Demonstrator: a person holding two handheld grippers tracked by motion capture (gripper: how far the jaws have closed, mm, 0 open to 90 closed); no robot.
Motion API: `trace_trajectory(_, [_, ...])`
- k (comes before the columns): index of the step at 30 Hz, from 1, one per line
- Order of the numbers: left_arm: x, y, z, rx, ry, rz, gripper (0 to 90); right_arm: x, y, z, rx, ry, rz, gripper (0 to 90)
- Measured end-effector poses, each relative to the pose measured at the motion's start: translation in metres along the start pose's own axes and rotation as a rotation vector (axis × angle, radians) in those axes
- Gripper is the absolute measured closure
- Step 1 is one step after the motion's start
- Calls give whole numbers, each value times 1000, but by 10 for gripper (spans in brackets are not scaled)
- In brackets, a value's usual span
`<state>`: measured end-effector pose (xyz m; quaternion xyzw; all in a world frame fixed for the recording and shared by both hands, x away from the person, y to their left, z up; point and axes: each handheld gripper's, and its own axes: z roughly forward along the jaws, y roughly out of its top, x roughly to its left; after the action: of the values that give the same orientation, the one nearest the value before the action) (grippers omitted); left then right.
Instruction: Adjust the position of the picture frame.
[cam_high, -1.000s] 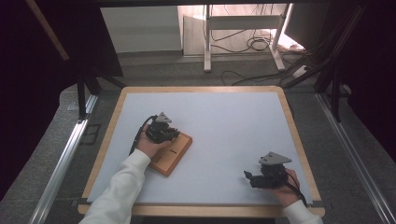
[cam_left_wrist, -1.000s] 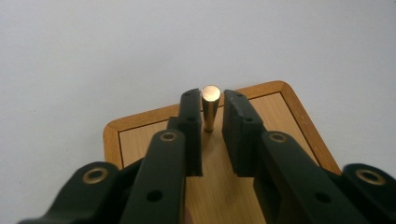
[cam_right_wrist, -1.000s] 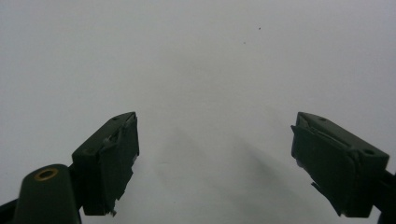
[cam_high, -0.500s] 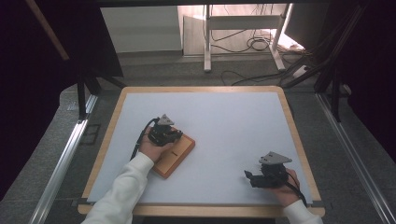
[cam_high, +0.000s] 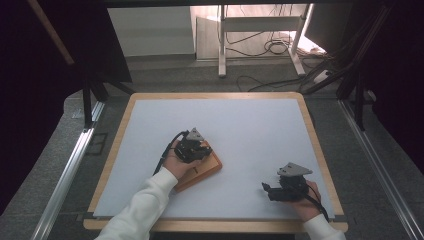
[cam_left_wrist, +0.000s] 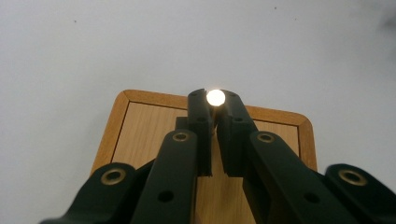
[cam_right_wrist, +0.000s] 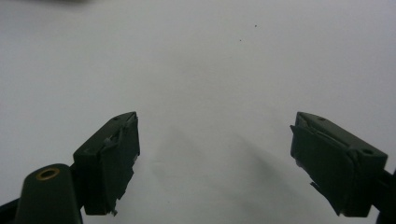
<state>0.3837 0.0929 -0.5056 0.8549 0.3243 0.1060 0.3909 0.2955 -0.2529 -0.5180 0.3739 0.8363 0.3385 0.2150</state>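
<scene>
A flat wooden board (cam_high: 209, 171) with rounded corners lies on the white table top (cam_high: 240, 130), left of centre. My left gripper (cam_high: 194, 148) hovers over the board's far end, held by a hand in a white sleeve. In the left gripper view the board (cam_left_wrist: 140, 133) lies under the jaws, and my left gripper (cam_left_wrist: 215, 103) is shut on a small bright round-headed pin (cam_left_wrist: 215, 96). I cannot tell whether the pin is fixed to the board. My right gripper (cam_high: 270, 191) rests near the front right, jaws pointing left. In its own view my right gripper (cam_right_wrist: 215, 158) stands open over bare white surface.
The table has a wooden rim (cam_high: 320, 150) all around. A small dark mark (cam_high: 195, 170) shows on the board. Beyond the table's far edge are a white stand (cam_high: 222, 45) and cables (cam_high: 270, 47) on the floor. Metal rails (cam_high: 65, 170) run along both sides.
The left gripper and the wooden board have shifted together to the right and slightly toward the person. The right gripper has stayed in place.
</scene>
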Motion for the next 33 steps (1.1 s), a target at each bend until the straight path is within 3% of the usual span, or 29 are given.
trace_trajectory(8, [3,-1,9,-1,-2,-21,847,0,0,1,5,-2,-3,154])
trace_trajectory(14, [2,0,9,9,-4,13,835,1,-1,2,11,-2,-8,154])
trace_trajectory(17, [6,-4,-4,-30,29,25,687,1,-1,1,7,-4,-6,154])
trace_trajectory(21, [14,-11,-23,-64,44,11,552,1,-1,1,8,-4,-5,154])
trace_trajectory(22, [19,-17,-33,-77,50,-15,552,0,-2,1,7,-5,-6,154])
trace_trajectory(23, [25,-23,-42,-85,53,-39,450,0,-1,1,6,-6,-6,154])
trace_trajectory(24, [25,-23,-42,-85,53,-39,430,0,-1,1,6,-6,-6,154])
trace_trajectory(26, [38,-38,-58,-80,69,-73,393,1,-1,1,7,-6,-8,154])
trace_trajectory(28, [42,-43,-62,-75,78,-81,397,1,-1,1,8,-6,-10,154])
trace_trajectory(30, [53,-56,-70,-53,96,-103,456,2,0,2,9,-6,-13,154])
trace_trajectory(33, [59,-62,-73,-38,100,-112,676,2,0,3,10,-8,-17,154])
